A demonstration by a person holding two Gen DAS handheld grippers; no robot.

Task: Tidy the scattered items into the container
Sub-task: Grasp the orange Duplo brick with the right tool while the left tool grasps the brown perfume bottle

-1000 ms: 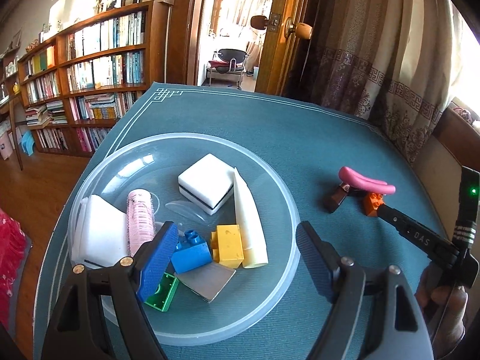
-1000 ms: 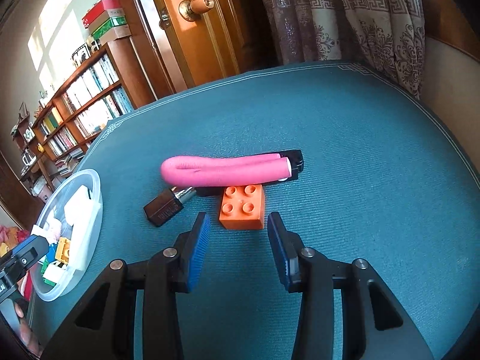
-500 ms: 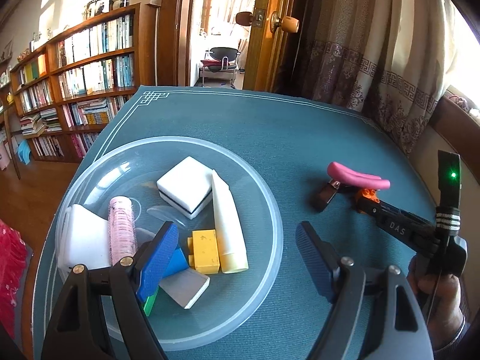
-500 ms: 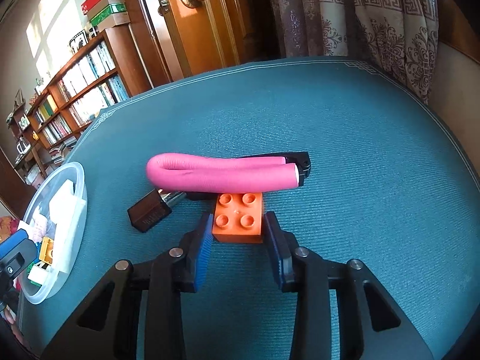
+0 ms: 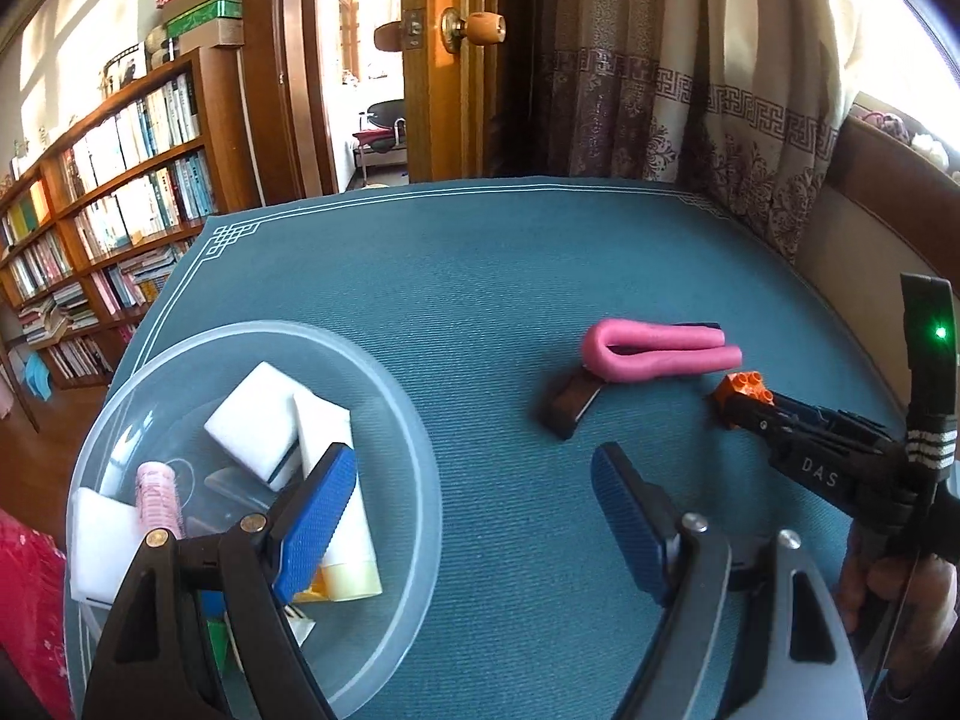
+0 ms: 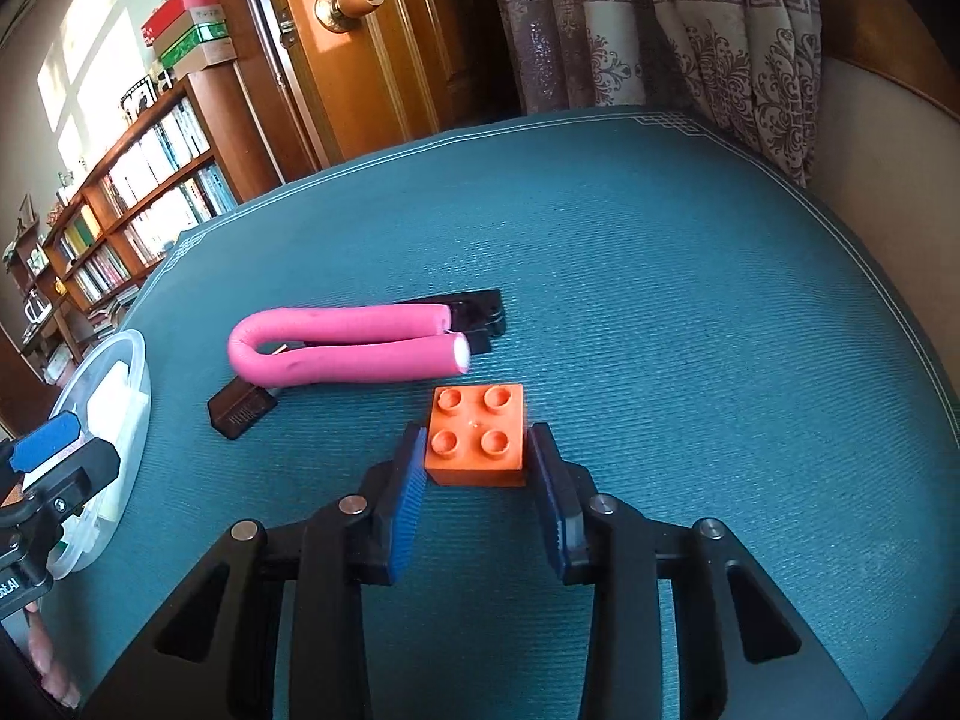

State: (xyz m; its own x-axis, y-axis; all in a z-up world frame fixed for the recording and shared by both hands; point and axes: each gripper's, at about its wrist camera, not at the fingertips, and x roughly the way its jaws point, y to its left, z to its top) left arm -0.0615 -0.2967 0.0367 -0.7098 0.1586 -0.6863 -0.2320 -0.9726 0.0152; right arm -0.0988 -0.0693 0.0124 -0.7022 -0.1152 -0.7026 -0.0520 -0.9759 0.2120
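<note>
Surface: teal cloth (image 6: 690,276) with a pale border line covers the whole table; its far edge runs under the curtain (image 5: 708,120) and the wooden door (image 6: 360,60), and the bookshelf (image 5: 108,192) stands off my left side.
Right gripper (image 6: 477,459): my blue pads sit on either side of the orange brick (image 6: 477,435), pressed to its two side faces, so I read it as clamped on the brick. In the left view the brick (image 5: 744,387) shows at the tip of that gripper.
Brick position: near the middle-right of the cloth, just in front of the pink foam roller (image 6: 342,351); whether it is resting on the cloth or lifted I cannot tell.
Neighbours: the roller is bent into a U and lies across a black clip (image 6: 477,315); a small dark bottle (image 6: 243,411) pokes out beneath its bend. Roller end and brick are close but apart.
Left gripper (image 5: 468,507): fingers spread wide, holding nothing, hanging over the container's near right rim.
Container (image 5: 414,480): clear round tub at the left side of the cloth, holding a white block (image 5: 252,423), a cream tube (image 5: 348,546) and a pink hair roller (image 5: 157,495).
Open room: bare cloth lies between the tub and the pink roller; wide bare cloth right of the brick out to the table edge.
</note>
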